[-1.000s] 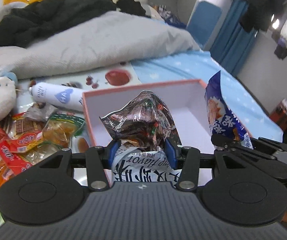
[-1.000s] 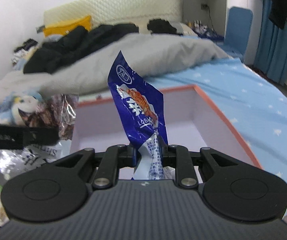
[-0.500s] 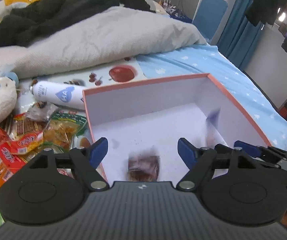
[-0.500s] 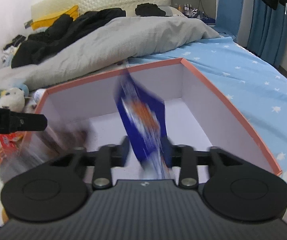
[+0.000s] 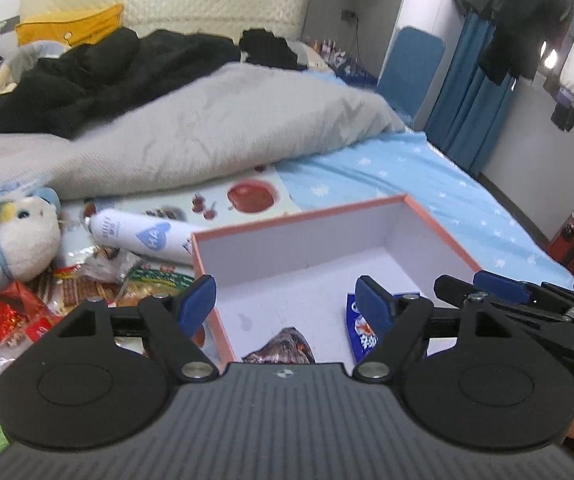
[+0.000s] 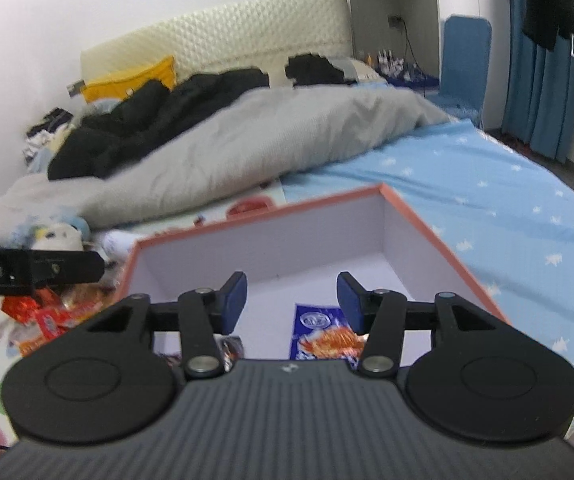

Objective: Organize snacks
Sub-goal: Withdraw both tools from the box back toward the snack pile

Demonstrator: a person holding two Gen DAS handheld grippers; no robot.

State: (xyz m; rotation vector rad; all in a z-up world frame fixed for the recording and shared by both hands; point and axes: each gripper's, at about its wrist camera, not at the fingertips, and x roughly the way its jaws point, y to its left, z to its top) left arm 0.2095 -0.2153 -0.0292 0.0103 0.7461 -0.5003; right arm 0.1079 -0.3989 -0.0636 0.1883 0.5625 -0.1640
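Note:
A pink-rimmed box (image 5: 303, 220) with a white inside lies on the bed; it also shows in the right wrist view (image 6: 435, 236). A dark foil snack bag (image 5: 287, 346) and a blue snack bag (image 5: 361, 330) lie on its floor. The blue bag (image 6: 323, 334) and the foil bag (image 6: 233, 350) also show in the right wrist view. My left gripper (image 5: 285, 300) is open and empty above the box's near left side. My right gripper (image 6: 291, 294) is open and empty above the blue bag. A pile of loose snack packets (image 5: 87, 288) lies left of the box.
A white spray can (image 5: 143, 236) lies behind the box's left corner. A plush toy (image 5: 19, 236) sits at the far left. A grey duvet (image 5: 207, 136) and black clothes (image 5: 107, 72) fill the back. Blue star-print sheet (image 6: 507, 208) lies right of the box.
Both grippers opened and dropped their bags into the box: the foil bag from the left, the blue bag from the right. Both grippers have since risen above the box.

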